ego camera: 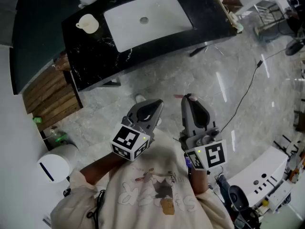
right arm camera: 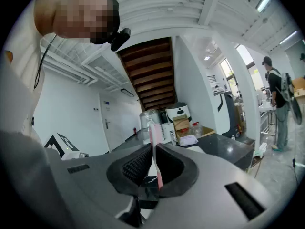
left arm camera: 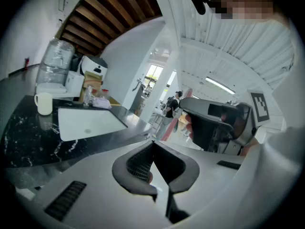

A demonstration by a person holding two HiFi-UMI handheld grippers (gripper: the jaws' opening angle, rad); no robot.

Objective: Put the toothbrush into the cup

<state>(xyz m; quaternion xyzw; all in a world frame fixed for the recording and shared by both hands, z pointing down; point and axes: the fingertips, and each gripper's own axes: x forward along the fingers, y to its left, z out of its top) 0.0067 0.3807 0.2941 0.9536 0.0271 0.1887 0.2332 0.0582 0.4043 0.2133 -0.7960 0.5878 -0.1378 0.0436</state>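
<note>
Now, the cup point(ego camera: 87, 24) stands on the black counter point(ego camera: 95, 61), just left of the white sink point(ego camera: 164, 11) and near the counter's far left corner. From your head view you look straight into its mouth and see only its pale inside. The sink is a plain white basin with a small drain in its middle. The toothbrush point(right arm camera: 154, 137) is well apart from the cup. Your right gripper point(right arm camera: 152, 148) is clamped on it, with the pink handle standing upright between the two pads and rising above them. Your left gripper point(left arm camera: 153, 144) is empty, its jaws pressed together at the tips. In the head view both grippers hang side by side over the marble floor point(ego camera: 143, 85), short of the counter. That view gives you only a pink tip of the brush at the right gripper's nose. The right gripper view shows the grip itself but not the cup, and it alone catches a person point(right arm camera: 277, 106) with a backpack at its right edge. The left gripper view shows the cup from the side, handle turned away from the sink. It also shows a clear jug point(left arm camera: 55, 63) behind the cup and your right gripper off to its right.
</note>
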